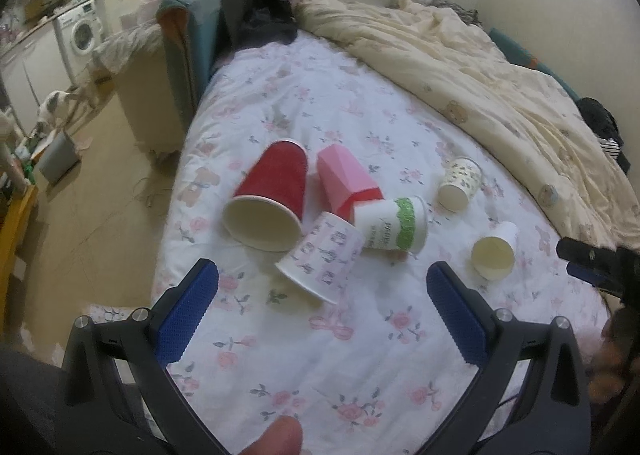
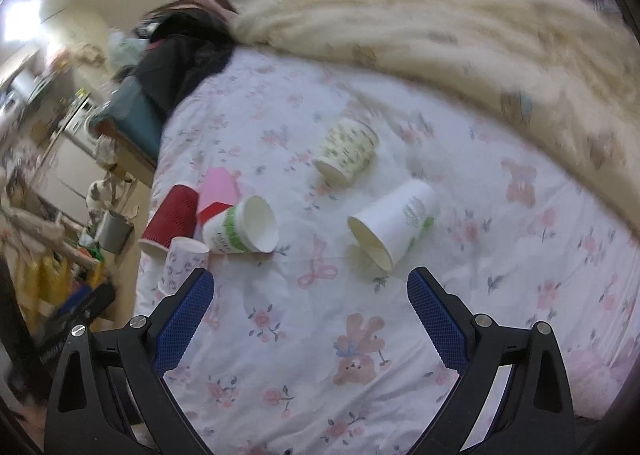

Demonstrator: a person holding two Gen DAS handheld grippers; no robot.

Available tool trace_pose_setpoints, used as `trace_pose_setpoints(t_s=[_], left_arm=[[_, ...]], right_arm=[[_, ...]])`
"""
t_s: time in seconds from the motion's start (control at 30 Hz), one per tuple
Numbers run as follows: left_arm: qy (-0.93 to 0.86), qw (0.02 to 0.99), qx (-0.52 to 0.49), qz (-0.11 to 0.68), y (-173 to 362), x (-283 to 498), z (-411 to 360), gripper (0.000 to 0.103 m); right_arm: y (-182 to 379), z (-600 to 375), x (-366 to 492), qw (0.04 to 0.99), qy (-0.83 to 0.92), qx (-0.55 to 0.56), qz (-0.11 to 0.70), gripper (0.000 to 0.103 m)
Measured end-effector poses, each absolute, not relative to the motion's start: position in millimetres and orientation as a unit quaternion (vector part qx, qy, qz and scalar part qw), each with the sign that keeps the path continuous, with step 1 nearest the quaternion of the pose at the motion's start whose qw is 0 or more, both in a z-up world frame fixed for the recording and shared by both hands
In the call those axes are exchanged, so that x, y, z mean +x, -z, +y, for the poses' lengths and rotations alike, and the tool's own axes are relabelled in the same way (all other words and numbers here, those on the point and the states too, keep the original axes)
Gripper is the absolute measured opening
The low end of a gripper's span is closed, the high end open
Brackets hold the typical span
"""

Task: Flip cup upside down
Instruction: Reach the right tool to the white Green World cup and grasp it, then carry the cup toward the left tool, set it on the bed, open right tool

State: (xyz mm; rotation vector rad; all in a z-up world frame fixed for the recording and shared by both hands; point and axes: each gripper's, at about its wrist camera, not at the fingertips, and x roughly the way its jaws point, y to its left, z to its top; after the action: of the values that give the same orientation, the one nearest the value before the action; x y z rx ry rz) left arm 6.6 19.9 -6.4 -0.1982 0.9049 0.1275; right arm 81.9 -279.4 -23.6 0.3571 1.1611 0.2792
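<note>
Six cups lie tipped on their sides on a bed spread with a white sheet printed with pink flowers and bears (image 1: 304, 103), while two black tongs with blue ribbed pads hover over it, both released and holding nothing. The left gripper (image 1: 322, 279) hangs with jaws wide apart just above the near end of a white paper cup patterned with small lilac figures (image 1: 324, 251), whose open mouth faces the camera. Touching that cup on the far left is a large red ribbed paper cup (image 1: 268, 199), mouth toward the near side. A pink faceted plastic cup (image 1: 346, 179) lies just right of the red one, and a white paper cup with a green band and lettering (image 1: 394, 227) rests against its near end. Farther right, well apart from this cluster, sit a small cream cup with a dark leaf print (image 1: 460, 183) and a plain white paper cup with a faint green mark (image 1: 494, 253). The right gripper (image 2: 310, 287) hangs open above bare sheet, with the plain white cup just beyond its right finger. A rumpled cream quilt with bear motifs (image 1: 480, 67) is heaped along the far right of the bed. At far left, a white front-loading washing machine (image 1: 82, 33) stands across the floor.
</note>
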Motion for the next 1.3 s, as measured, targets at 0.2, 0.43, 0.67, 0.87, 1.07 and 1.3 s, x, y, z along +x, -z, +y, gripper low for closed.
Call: trace_pose_setpoints(t_s=[0.2,0.43,0.67,0.87,1.07,1.3], left_arm=[[-0.070,0.880,-0.114,0.456,10.7,12.1,30.3,0.103],[-0.070,0.878,-0.110,0.460,11.1,17.9,30.9,0.103],[-0.071,0.874,-0.104,0.469,16.8,22.6,29.6,0.103],[-0.071,0.875,-0.098,0.469,17.7,21.6,27.6,0.103],[-0.074,0.877,-0.096,0.464,16.8,20.9,25.6,0.103],[-0.066,0.879,-0.095,0.462,12.0,17.8,24.3,0.103]], right_arm=[[77.6,-301.5,136.2,0.716,-0.069,0.269,0.641,0.099],[136.4,-303.6,163.7,0.663,0.011,0.338,0.668,0.089],[162.7,-297.8,172.0,0.656,0.054,0.349,0.667,0.076],[162.2,-297.2,173.7,0.663,0.033,0.342,0.665,0.069],[135.8,-287.4,162.5,0.682,-0.036,0.295,0.668,0.068],[101.7,-255.2,108.0,0.686,-0.141,0.211,0.682,0.068]])
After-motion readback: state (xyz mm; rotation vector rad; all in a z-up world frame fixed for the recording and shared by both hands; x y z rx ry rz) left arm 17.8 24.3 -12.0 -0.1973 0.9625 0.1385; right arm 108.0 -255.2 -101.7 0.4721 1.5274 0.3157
